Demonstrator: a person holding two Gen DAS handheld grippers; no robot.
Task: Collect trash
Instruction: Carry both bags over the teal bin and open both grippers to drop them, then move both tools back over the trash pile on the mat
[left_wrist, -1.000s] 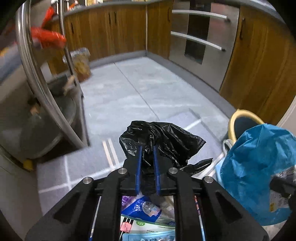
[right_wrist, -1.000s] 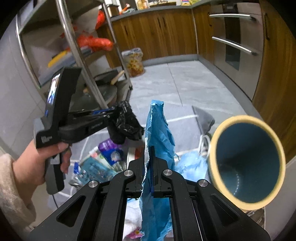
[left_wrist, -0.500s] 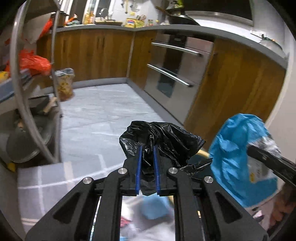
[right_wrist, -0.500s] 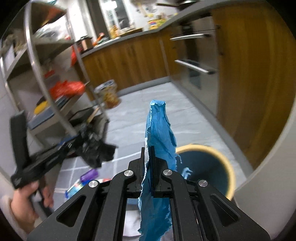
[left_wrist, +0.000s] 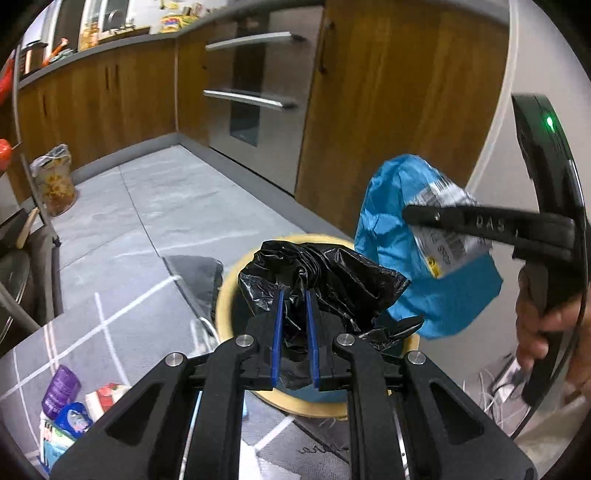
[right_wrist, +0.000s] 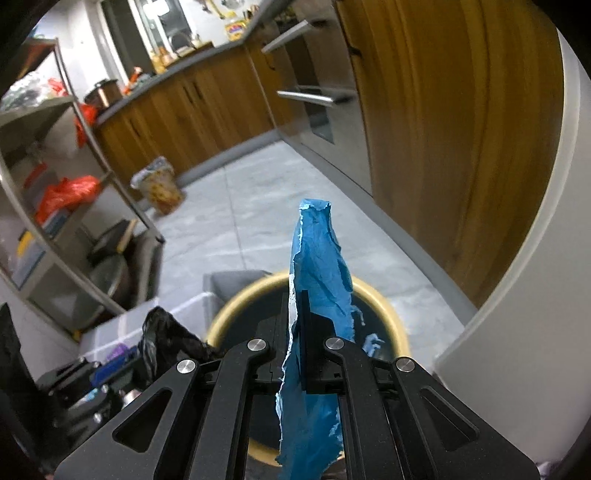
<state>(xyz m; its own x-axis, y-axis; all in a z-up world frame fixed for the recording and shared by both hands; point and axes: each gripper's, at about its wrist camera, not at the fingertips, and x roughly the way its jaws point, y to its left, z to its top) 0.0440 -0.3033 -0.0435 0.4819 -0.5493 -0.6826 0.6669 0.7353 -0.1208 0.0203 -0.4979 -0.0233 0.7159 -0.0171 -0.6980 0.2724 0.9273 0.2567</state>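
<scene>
The crumpled black plastic bag (left_wrist: 321, 275) is in the air right above the round bin (left_wrist: 225, 295), which has a yellow rim and a dark blue inside and stands on the grey floor (left_wrist: 177, 206). Our left gripper (left_wrist: 294, 295) is clenched on this bag; the two blue pads (left_wrist: 277, 332) press it from both sides, with only a narrow gap filled by the plastic. Beside it, to the right, we see the torn blue mailer bag (right_wrist: 317, 258), also above the bin opening. Our right gripper (right_wrist: 297, 302) is closed tight on it, and the blue sheet stands up between the jaws and hangs down below them. On this bag there is a white shipping label (left_wrist: 448, 229) with a barcode, but the print is blurred and we cannot read it. On the arm of the right gripper some raised letters show; they look like "DAS", and the rest is not clear. A hand (left_wrist: 535, 325) holds that gripper's handle at the right edge, partly cut off. At the lower left, small packages (left_wrist: 66, 402) lie on a grey mat (left_wrist: 110, 332) with white lines; their writing is too small to tell. Behind are wooden cabinets (left_wrist: 388, 110) and a steel oven front (left_wrist: 251, 92).
</scene>
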